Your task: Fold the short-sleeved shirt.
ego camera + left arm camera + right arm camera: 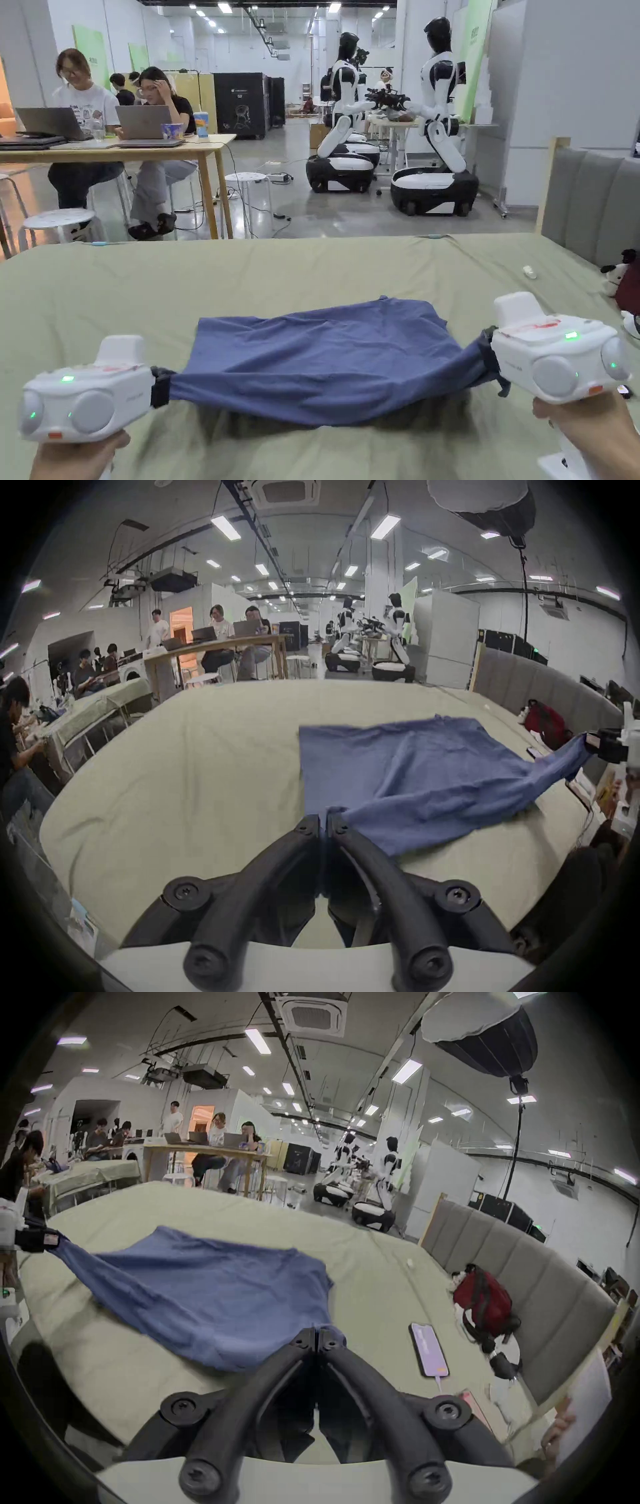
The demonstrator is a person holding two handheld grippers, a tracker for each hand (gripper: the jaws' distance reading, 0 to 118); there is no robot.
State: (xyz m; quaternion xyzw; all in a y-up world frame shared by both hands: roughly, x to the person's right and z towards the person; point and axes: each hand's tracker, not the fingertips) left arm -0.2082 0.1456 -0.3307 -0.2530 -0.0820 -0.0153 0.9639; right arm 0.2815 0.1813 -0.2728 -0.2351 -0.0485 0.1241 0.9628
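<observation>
Two hand-held grippers sit low in the head view, one at each bottom corner. The left gripper (161, 387), white-bodied with a green light, is held by a hand (75, 456) at lower left of the frame, its jaws pointing right and closed tight on blue cloth. The right gripper (487, 356) sits slightly higher at lower right, gripped by the other hand (587, 431), its jaws pointing left and likewise pressed together on cloth. In each gripper view the black jaws meet at centre

Blue shirt (325, 356) taut between left gripper (161, 387) and right gripper (490, 359)
</observation>
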